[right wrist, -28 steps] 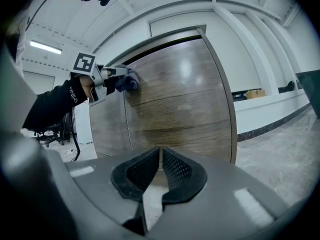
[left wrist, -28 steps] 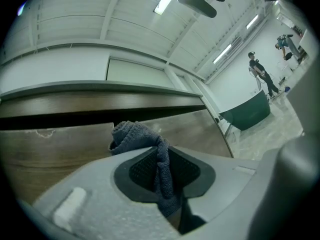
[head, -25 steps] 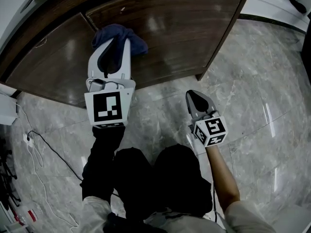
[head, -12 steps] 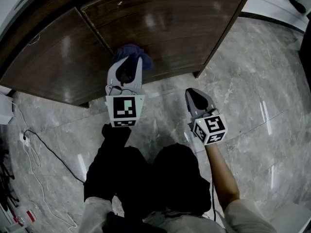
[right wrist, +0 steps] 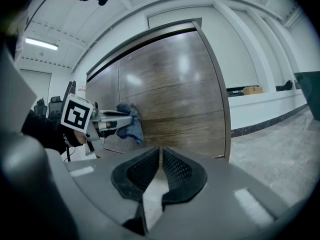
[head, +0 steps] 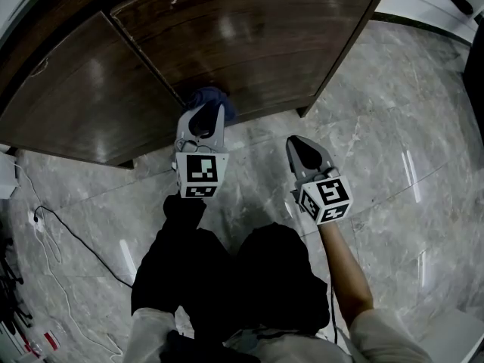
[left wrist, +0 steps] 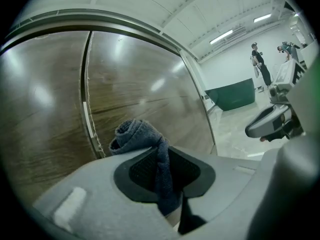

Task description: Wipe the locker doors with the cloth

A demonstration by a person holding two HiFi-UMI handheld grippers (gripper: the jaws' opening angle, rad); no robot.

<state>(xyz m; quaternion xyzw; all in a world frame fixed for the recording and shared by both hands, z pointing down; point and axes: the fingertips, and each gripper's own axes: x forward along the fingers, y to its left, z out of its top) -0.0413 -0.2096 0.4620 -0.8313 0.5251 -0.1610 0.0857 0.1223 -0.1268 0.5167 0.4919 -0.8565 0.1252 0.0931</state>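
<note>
Both near level: left hand-held gripper (head: pixel 204 118) clamped on cloth (head: pixel 214 97), right hand-held gripper (head: pixel 299 147) together.

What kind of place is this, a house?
Probably a big hall or workshop, not a house: a high white ceiling with strip lights, a shiny grey stone-look floor, and tall wooden locker doors.
</note>
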